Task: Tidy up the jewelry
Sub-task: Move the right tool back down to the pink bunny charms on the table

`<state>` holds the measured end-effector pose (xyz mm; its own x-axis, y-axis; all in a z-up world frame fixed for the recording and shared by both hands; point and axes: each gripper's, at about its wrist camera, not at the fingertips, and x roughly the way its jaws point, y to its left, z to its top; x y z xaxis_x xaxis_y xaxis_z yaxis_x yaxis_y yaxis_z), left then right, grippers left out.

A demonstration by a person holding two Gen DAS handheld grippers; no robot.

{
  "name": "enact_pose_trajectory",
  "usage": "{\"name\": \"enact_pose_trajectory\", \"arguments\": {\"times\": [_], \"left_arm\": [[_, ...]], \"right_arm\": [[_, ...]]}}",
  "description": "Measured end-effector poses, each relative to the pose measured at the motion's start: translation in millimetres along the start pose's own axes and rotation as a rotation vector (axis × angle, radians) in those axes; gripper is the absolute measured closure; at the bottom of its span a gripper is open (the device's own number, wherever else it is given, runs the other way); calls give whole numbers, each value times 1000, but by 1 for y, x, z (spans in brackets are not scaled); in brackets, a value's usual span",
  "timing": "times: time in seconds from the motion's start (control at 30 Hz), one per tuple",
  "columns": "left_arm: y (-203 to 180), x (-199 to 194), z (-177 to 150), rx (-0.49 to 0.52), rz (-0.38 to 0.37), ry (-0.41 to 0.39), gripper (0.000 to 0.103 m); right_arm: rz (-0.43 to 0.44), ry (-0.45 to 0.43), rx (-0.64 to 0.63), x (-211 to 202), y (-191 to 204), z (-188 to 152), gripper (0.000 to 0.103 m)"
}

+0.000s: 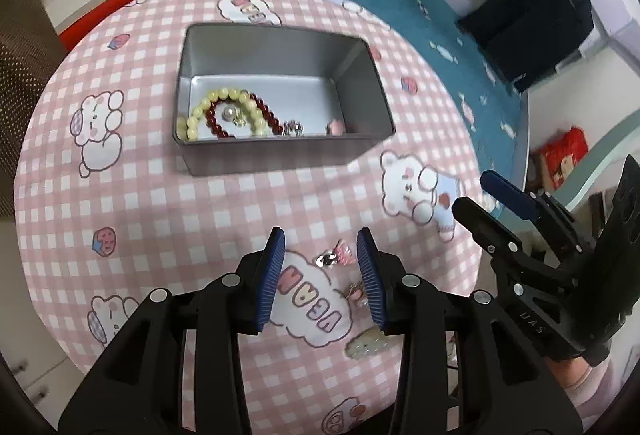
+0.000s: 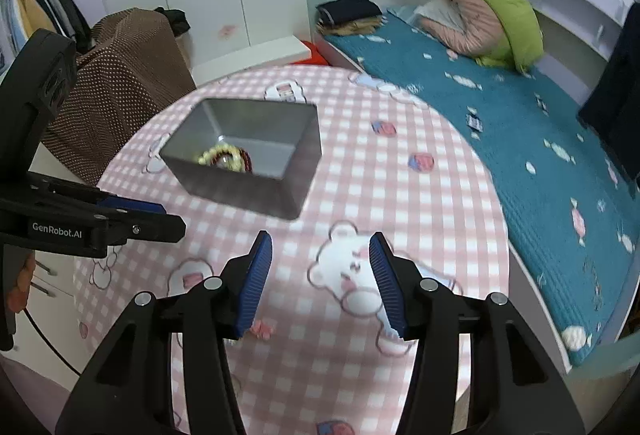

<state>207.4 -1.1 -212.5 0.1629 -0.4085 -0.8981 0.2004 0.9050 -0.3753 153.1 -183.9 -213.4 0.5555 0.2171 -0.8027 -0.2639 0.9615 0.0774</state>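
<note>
You are well into the job, by my reading. The tin at about 12 o'clock on the counter already holds a pale yellow bead strand, a dark red bead strand, a pearl piece and a few small trinkets along its near wall.

What is left lies loose on the pink checked cloth at 6 o'clock. A small silver-and-pink charm sits between the pads of your left hand-held gripper, untouched. A second small piece lies just beside the right pad, and a yellow flower clip sits nearer you, towards 5 o'clock. All three are tiny and partly blurred, so I cannot tell their exact kind.

Your left hand-held gripper stands partly apart, empty and straddling the charm. Your right hand-held gripper is a little wider, also empty, above a printed bear, with a small pink piece by its left pad.
</note>
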Motion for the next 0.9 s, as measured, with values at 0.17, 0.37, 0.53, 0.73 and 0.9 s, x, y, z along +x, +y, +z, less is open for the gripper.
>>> {"name": "enact_pose_trajectory", "arguments": {"times": [0.17, 0.37, 0.53, 0.73, 0.9], "left_arm": [[-4, 18, -6, 42, 22, 58, 53], [-9, 42, -10, 96, 38, 123, 53], [-23, 58, -10, 198, 54, 171, 53], [-34, 73, -9, 268, 65, 194, 54], [-35, 77, -8, 283, 43, 203, 73]], "right_arm": [[16, 47, 22, 7, 2, -17, 55], [22, 96, 49, 15, 3, -32, 55], [29, 120, 61, 17, 4, -40, 54], [39, 138, 74, 20, 5, -46, 54], [42, 145, 90, 22, 5, -48, 54]]}}
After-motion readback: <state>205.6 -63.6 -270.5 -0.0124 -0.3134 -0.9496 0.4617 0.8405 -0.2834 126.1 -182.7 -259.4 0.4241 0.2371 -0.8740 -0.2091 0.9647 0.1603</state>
